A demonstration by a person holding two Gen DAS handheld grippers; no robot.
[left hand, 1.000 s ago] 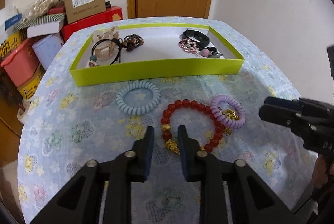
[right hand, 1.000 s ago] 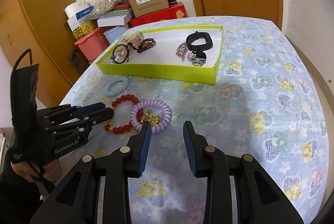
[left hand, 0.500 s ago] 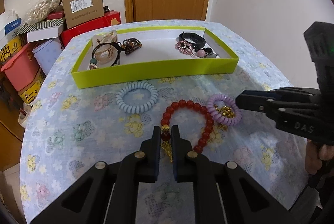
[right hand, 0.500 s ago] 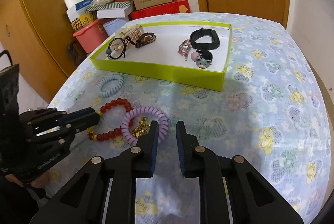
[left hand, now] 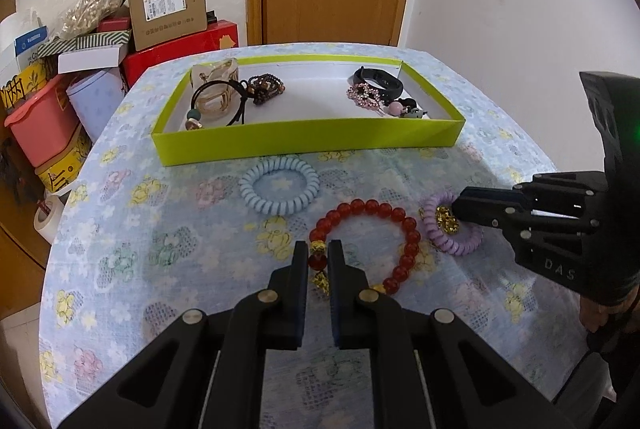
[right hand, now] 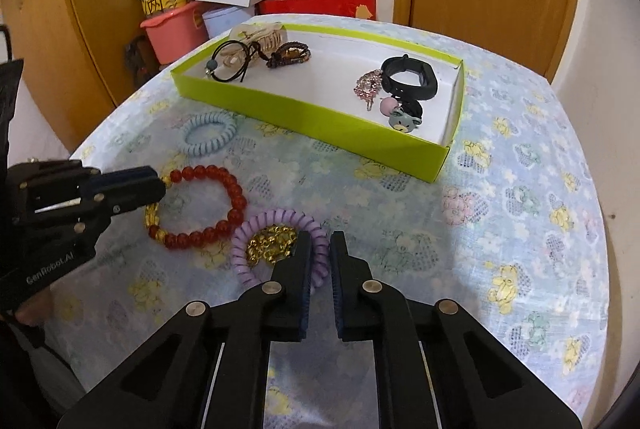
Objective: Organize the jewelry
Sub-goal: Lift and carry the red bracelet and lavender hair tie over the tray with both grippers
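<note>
Left gripper (left hand: 318,261): clamped on red bracelet (left hand: 372,241), near tray (left hand: 304,145); beads hard, slippery.
Right gripper (right hand: 320,249): closing on purple coil (right hand: 280,249); soft, springy.

We note open cloth (right hand: 500,213) at 3 o'clock of the purple coil (right hand: 280,249). At 12 o'clock, the green tray's wall (left hand: 308,139) blocks passage; blue coil (left hand: 279,189) lies before it.

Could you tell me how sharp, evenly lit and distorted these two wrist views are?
Left wrist view: sharp, soft even light, faint shadow under the green tray; fisheye bends the table edge, corners black. Right wrist view: equally sharp, no glare, same curved edges and dark corners.
</note>
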